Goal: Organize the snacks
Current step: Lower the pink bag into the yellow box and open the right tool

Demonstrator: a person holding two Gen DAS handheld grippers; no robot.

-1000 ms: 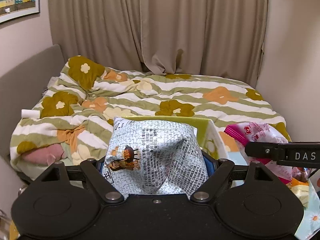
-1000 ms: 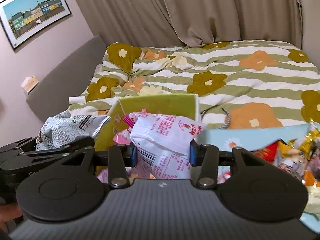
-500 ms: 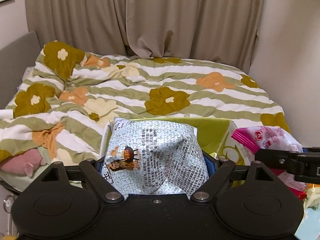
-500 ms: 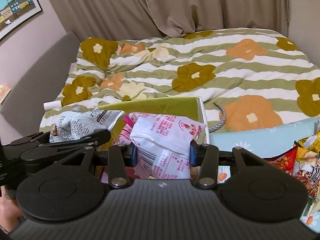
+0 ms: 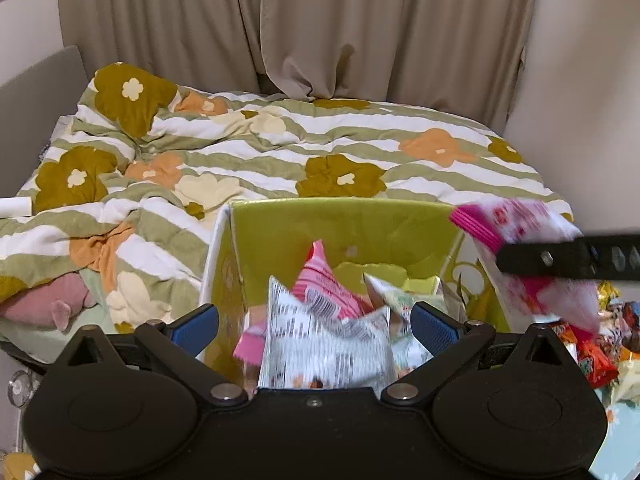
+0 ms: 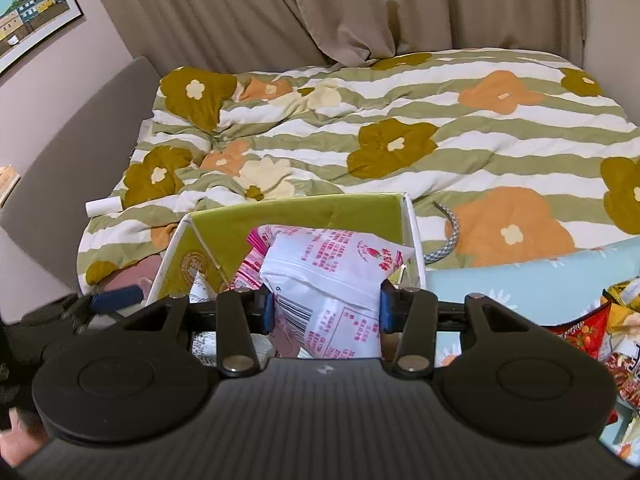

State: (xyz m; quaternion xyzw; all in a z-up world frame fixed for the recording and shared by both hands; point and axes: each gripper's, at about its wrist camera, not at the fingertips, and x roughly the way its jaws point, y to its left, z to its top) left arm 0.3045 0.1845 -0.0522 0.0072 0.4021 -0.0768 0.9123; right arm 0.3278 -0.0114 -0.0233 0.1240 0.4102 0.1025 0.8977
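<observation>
The left gripper [image 5: 314, 322] is held above a yellow-green box [image 5: 344, 224] resting on a striped floral duvet [image 5: 248, 152]. Its jaws are opening; the 2 blue pads [image 5: 194, 326] stand clear of the grey printed snack bag [image 5: 324, 350], which sits blurred between them, inside the box. A pink packet [image 5: 320, 284] and a pale green packet [image 5: 394, 294] lie in the box behind it. At right, the right gripper's black finger [image 5: 568, 258] crosses a pink-and-white snack bag [image 5: 528, 248], blurred, above the box's right edge. Loose snack packets [image 5: 592, 356] lie at far right. Beige curtains [image 5: 300, 28] hang behind the bed.
</observation>
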